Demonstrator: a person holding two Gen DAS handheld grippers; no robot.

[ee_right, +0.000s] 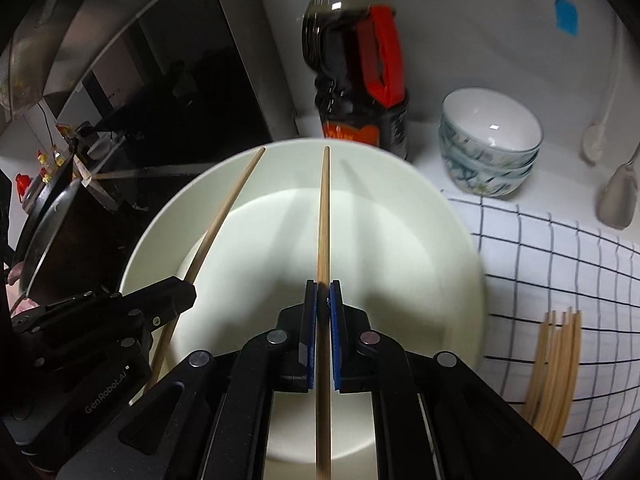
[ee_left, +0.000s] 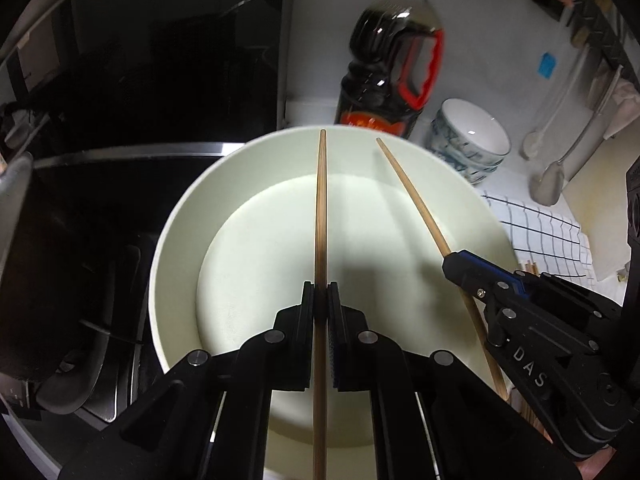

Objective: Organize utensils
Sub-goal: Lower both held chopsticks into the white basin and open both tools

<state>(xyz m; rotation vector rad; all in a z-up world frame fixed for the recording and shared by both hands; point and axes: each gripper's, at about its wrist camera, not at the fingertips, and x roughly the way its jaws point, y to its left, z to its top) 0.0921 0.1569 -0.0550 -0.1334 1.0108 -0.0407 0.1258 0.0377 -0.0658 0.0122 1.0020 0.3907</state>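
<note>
My left gripper [ee_left: 321, 292] is shut on a wooden chopstick [ee_left: 321, 208] that points forward over a large pale bowl [ee_left: 176, 224]. My right gripper [ee_right: 323, 290] is shut on a second wooden chopstick [ee_right: 323, 216] over the same bowl [ee_right: 452, 240]. In the left wrist view the right gripper [ee_left: 450, 264] and its chopstick [ee_left: 412, 196] show at the right. In the right wrist view the left gripper [ee_right: 188, 292] and its chopstick [ee_right: 224, 220] show at the left. Several more chopsticks [ee_right: 556, 372] lie on a checked cloth [ee_right: 560, 248] at the right.
A dark sauce bottle with a red handle [ee_left: 384, 64] stands behind the bowl. A stack of patterned small bowls [ee_right: 490, 144] sits to its right. Spoons [ee_left: 548, 184] hang by the wall. A black stove with a pan [ee_left: 36, 280] lies at the left.
</note>
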